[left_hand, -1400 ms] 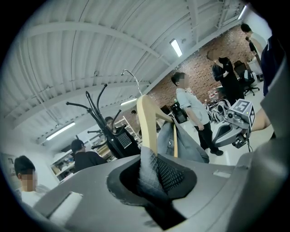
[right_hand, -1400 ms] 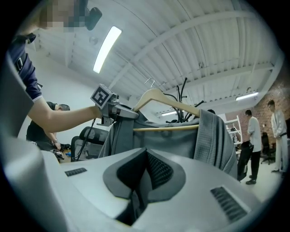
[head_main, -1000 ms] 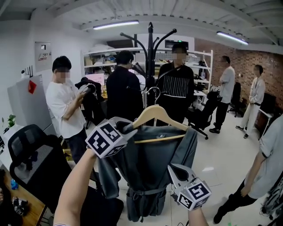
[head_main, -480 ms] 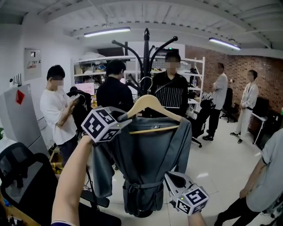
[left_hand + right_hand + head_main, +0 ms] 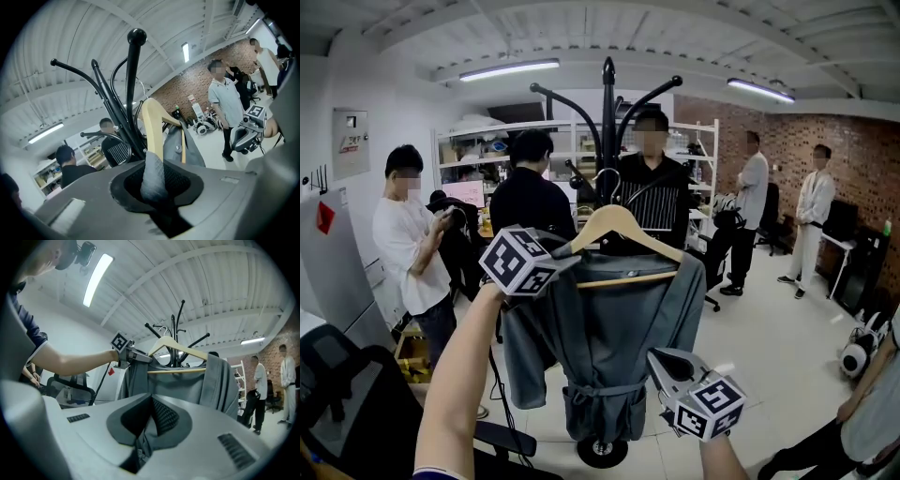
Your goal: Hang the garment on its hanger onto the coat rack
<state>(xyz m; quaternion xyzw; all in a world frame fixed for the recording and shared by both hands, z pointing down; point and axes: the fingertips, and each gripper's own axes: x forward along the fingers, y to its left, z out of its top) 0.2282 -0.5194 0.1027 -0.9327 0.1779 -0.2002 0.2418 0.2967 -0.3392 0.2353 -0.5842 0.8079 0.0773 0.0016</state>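
Smooth wooden hanger [image 5: 617,221], matt grey cloth garment [image 5: 605,337] (soft folds), glossy black coat rack [image 5: 608,103]

The pale, glossy floor [image 5: 769,347] is carrying the black coat rack [image 5: 608,122], whose round base [image 5: 602,453] is resting flat on the tiles. Several people are standing further back, a black office chair [image 5: 717,258] is sitting among them, and a small white machine [image 5: 855,354] is lying near the right edge.

My right gripper [image 5: 149,423] has its jaws pinched on a fold of the grey garment [image 5: 187,387]. Ahead, the garment drapes from a wooden hanger [image 5: 183,349]. The left gripper [image 5: 133,356] meets its left end, and the black coat rack [image 5: 175,333] stands behind.
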